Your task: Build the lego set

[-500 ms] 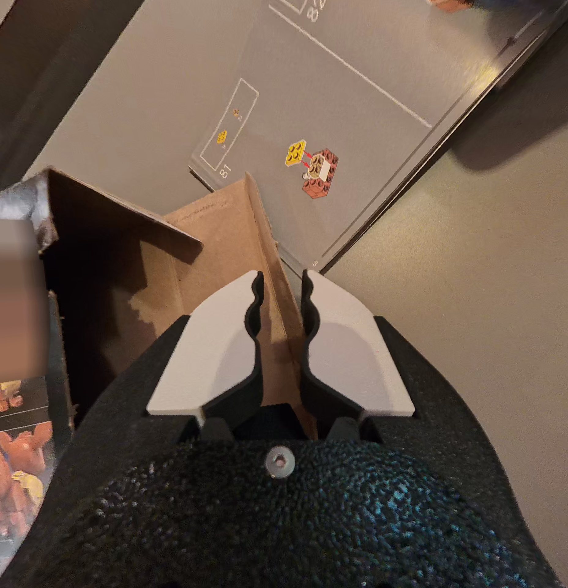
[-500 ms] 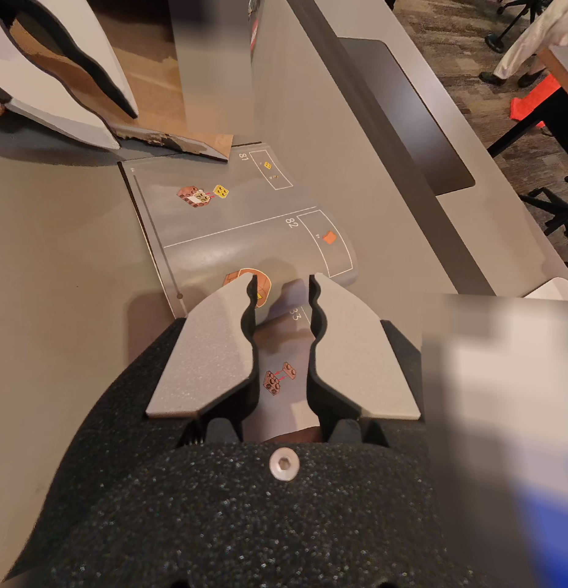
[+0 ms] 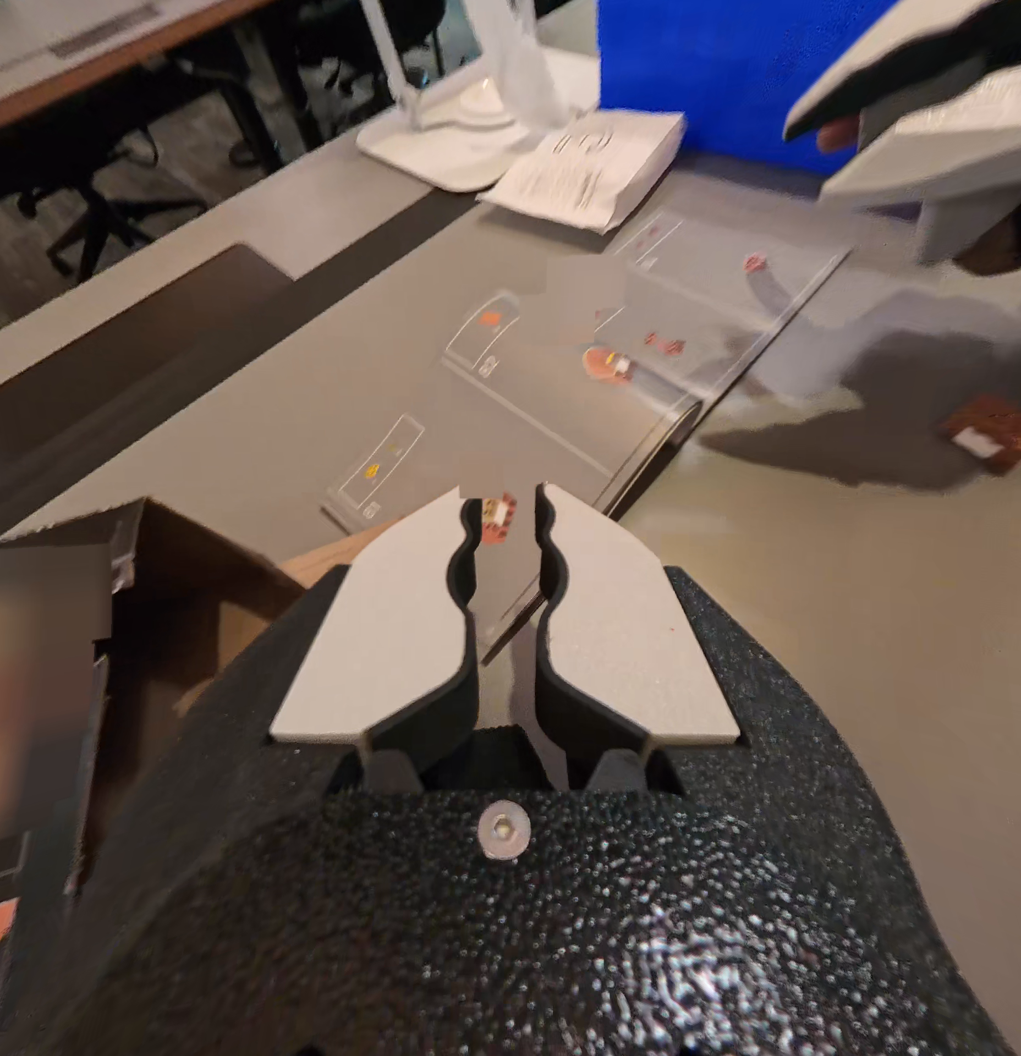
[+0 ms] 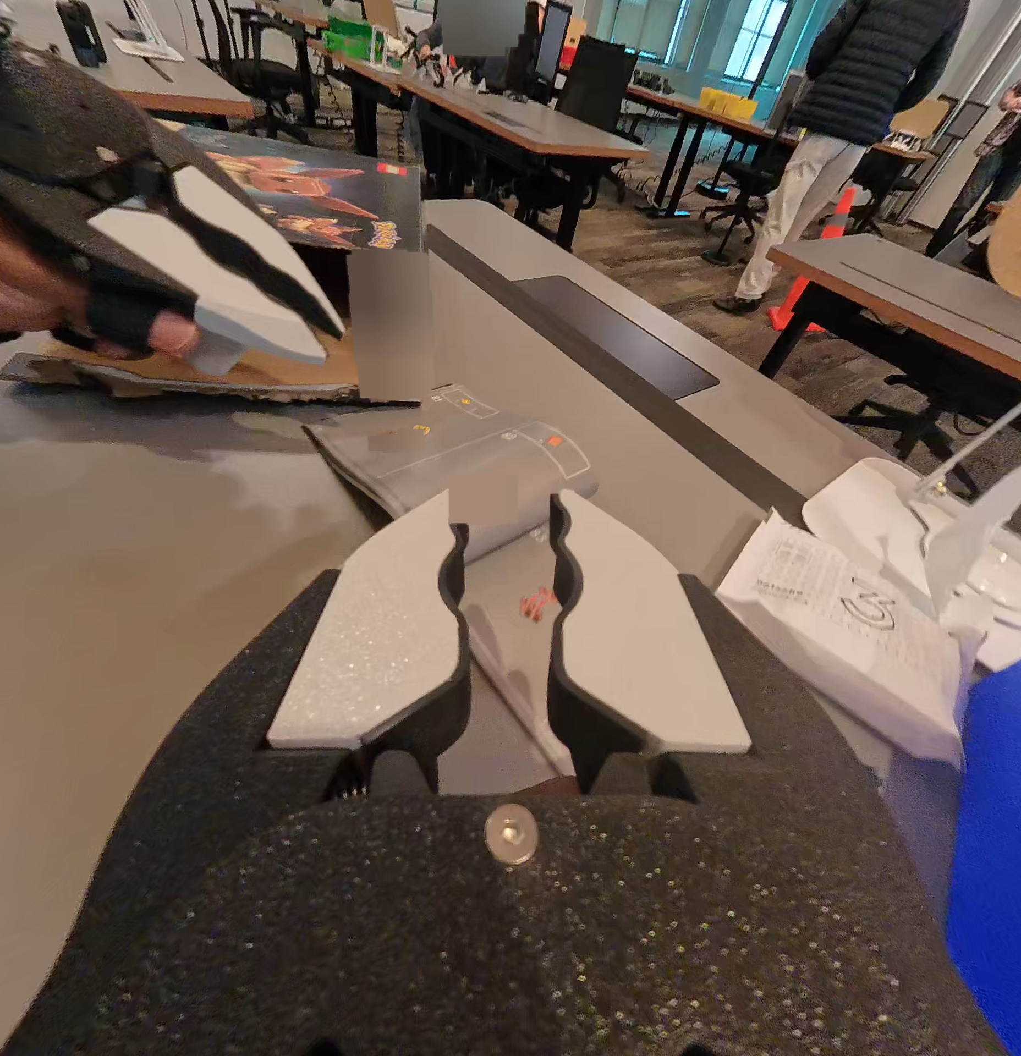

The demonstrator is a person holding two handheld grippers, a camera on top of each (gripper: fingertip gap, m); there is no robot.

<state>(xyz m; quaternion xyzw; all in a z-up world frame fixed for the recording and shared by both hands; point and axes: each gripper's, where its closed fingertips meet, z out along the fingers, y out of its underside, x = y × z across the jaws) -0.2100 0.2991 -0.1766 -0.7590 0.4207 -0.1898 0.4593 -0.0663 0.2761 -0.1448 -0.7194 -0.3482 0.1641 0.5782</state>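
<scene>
My left gripper (image 3: 501, 497) is open with nothing in its grasp; it hovers over the near edge of an open grey instruction booklet (image 3: 525, 400), beside an open cardboard box (image 3: 211, 571). In the right wrist view it (image 4: 331, 343) hangs over the box's torn flap (image 4: 211, 377). My right gripper (image 4: 501, 503) is open over the booklet (image 4: 468, 457). A curled page rises between its fingers, and the pads do not press on it. It also shows at the top right of the left wrist view (image 3: 808, 160). A small brown brick piece (image 3: 994, 443) lies on the table below it.
A white lamp base (image 3: 457, 148) and a white paper bag (image 4: 839, 628) sit at the table's far side, next to something blue (image 3: 697, 74). A dark strip (image 4: 611, 343) runs along the table. Desks, chairs, an orange cone (image 4: 805, 286) and standing people lie beyond. My hands' fingertips stand some 15 cm from each other. My left tips are about 20 cm from the small brown brick piece (image 3: 994, 443), my right tips only 15 cm.
My left gripper has risen and tilted up; the cardboard flap that stood between its fingers is no longer there. My right gripper has tilted up too, still over the booklet.
</scene>
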